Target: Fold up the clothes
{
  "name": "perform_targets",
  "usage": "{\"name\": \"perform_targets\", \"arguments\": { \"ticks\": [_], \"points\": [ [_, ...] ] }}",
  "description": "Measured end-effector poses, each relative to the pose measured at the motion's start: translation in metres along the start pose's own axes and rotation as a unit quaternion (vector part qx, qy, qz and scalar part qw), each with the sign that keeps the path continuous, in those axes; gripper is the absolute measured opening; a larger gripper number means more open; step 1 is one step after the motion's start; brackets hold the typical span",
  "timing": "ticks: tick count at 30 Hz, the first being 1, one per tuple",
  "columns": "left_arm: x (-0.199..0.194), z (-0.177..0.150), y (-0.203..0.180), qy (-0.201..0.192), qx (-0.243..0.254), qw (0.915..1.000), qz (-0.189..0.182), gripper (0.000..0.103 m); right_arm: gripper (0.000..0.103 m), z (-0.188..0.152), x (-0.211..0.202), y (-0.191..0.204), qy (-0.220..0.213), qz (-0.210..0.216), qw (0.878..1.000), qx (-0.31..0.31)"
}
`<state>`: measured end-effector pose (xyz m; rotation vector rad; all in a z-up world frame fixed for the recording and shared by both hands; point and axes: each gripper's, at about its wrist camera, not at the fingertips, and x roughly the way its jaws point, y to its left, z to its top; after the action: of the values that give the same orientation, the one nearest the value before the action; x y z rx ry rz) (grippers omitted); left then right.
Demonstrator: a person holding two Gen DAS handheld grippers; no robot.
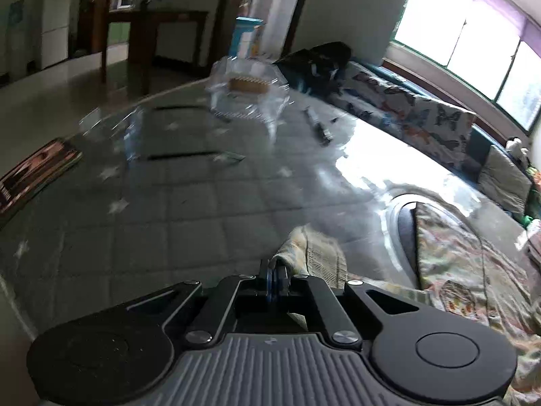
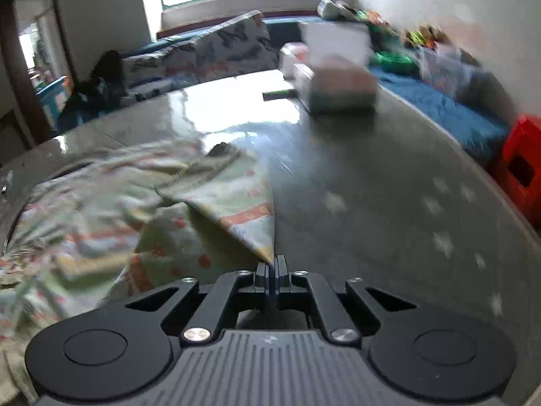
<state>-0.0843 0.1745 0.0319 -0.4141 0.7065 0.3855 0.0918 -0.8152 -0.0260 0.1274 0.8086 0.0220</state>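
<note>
A pale green garment with orange and blue print (image 2: pixel 101 230) lies spread on the glass table (image 2: pixel 372 203). In the left wrist view the same garment (image 1: pixel 473 270) stretches to the right, and one rolled edge (image 1: pixel 314 250) runs into my left gripper (image 1: pixel 275 270), which is shut on it. My right gripper (image 2: pixel 272 264) is shut on a pointed corner of the garment (image 2: pixel 260 237), lifted into a taut triangle. Both views are blurred by motion.
A clear plastic container (image 1: pixel 247 91), a dark pen-like thing (image 1: pixel 319 128) and a magazine (image 1: pixel 33 172) lie on the table in the left wrist view. Boxes (image 2: pixel 334 81) stand at the table's far side. A sofa with butterfly covers (image 1: pixel 422 111) runs behind; a red crate (image 2: pixel 524 169) stands right.
</note>
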Motion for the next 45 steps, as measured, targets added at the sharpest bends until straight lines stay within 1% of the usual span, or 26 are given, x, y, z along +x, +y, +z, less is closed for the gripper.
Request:
{"name": "perform_targets", "arguments": {
  "ticks": [1,2,5,6,9,11,13,15,17,19,20,22,24,26,28,30,32,33,35,37,38,39,40,43,45],
  "points": [
    [0.002,-0.002,0.003,0.004,-0.002,1.0000,0.002,0.001,0.010,-0.003,0.001,-0.006,0.000,0.001,1.000,0.005],
    [0.004,-0.003,0.005,0.008,-0.002,1.0000,0.004,0.001,0.020,-0.002,0.000,-0.010,-0.002,-0.004,1.000,0.012],
    [0.008,-0.007,0.005,0.019,-0.004,0.9998,0.010,0.002,0.032,0.002,-0.003,-0.023,-0.010,-0.014,1.000,0.025],
    [0.010,-0.008,0.004,0.021,-0.001,0.9997,0.011,0.002,0.034,0.004,-0.004,-0.023,-0.013,-0.016,1.000,0.018],
    [0.015,-0.009,0.003,0.026,0.003,0.9995,0.015,0.002,0.039,0.015,0.001,-0.021,-0.026,-0.033,0.998,-0.035],
    [0.017,-0.011,0.004,0.028,0.002,0.9994,0.018,0.003,0.046,0.021,0.009,-0.019,-0.026,-0.037,0.997,-0.061],
    [0.019,-0.012,0.006,0.031,0.000,0.9993,0.021,0.005,0.048,0.028,0.020,-0.022,-0.023,-0.043,0.995,-0.084],
    [0.021,-0.014,0.008,0.033,0.000,0.9992,0.024,0.006,0.049,0.031,0.031,-0.016,-0.022,-0.050,0.993,-0.105],
    [0.021,-0.015,0.008,0.033,0.001,0.9991,0.025,0.007,0.056,0.036,0.043,-0.018,-0.033,-0.063,0.989,-0.131],
    [0.021,-0.015,0.008,0.033,0.002,0.9991,0.027,0.007,0.060,0.044,0.052,-0.023,-0.049,-0.083,0.983,-0.155],
    [0.021,-0.015,0.008,0.033,0.003,0.9991,0.027,0.008,0.060,0.047,0.054,-0.024,-0.055,-0.087,0.982,-0.158],
    [0.021,-0.015,0.008,0.032,0.005,0.9991,0.028,0.008,0.061,0.056,0.056,-0.037,-0.072,-0.094,0.983,-0.141],
    [0.020,-0.015,0.007,0.032,0.007,0.9990,0.029,0.008,0.062,0.065,0.051,-0.056,-0.092,-0.101,0.985,-0.106],
    [0.020,-0.016,0.007,0.031,0.007,0.9990,0.030,0.008,0.072,0.069,0.042,-0.075,-0.105,-0.107,0.987,-0.060],
    [0.021,-0.016,0.005,0.029,0.012,0.9989,0.034,0.009,0.074,0.070,0.035,-0.098,-0.107,-0.103,0.989,-0.012],
    [0.021,-0.016,0.002,0.027,0.017,0.9988,0.037,0.010,0.079,0.065,0.029,-0.118,-0.102,-0.095,0.990,0.030],
    [0.022,-0.016,0.000,0.026,0.019,0.9987,0.040,0.013,0.080,0.057,0.026,-0.136,-0.096,-0.085,0.990,0.064],
    [0.022,-0.016,-0.001,0.026,0.020,0.9986,0.041,0.016,0.080,0.053,0.025,-0.144,-0.093,-0.080,0.989,0.077],
    [0.022,-0.015,-0.004,0.025,0.023,0.9984,0.046,0.024,0.081,0.045,0.024,-0.153,-0.091,-0.068,0.988,0.107],
    [0.023,-0.015,-0.006,0.023,0.027,0.9977,0.057,0.046,0.081,0.038,0.023,-0.167,-0.087,-0.040,0.982,0.160],
    [0.023,-0.015,-0.006,0.022,0.030,0.9973,0.064,0.047,0.081,0.035,0.023,-0.175,-0.084,-0.026,0.978,0.187],
    [0.024,-0.015,-0.006,0.022,0.033,0.9968,0.070,0.047,0.081,0.032,0.023,-0.177,-0.086,-0.023,0.976,0.197],
    [0.024,-0.015,-0.006,0.022,0.034,0.9968,0.070,0.047,0.081,0.031,0.022,-0.176,-0.089,-0.026,0.977,0.192],
    [0.024,-0.015,-0.006,0.022,0.034,0.9966,0.072,0.048,0.082,0.030,0.023,-0.160,-0.085,-0.051,0.987,0.125],
    [0.024,-0.015,-0.005,0.022,0.034,0.9965,0.074,0.049,0.083,0.033,0.025,-0.155,-0.086,-0.059,0.990,0.093]
  ]
}}
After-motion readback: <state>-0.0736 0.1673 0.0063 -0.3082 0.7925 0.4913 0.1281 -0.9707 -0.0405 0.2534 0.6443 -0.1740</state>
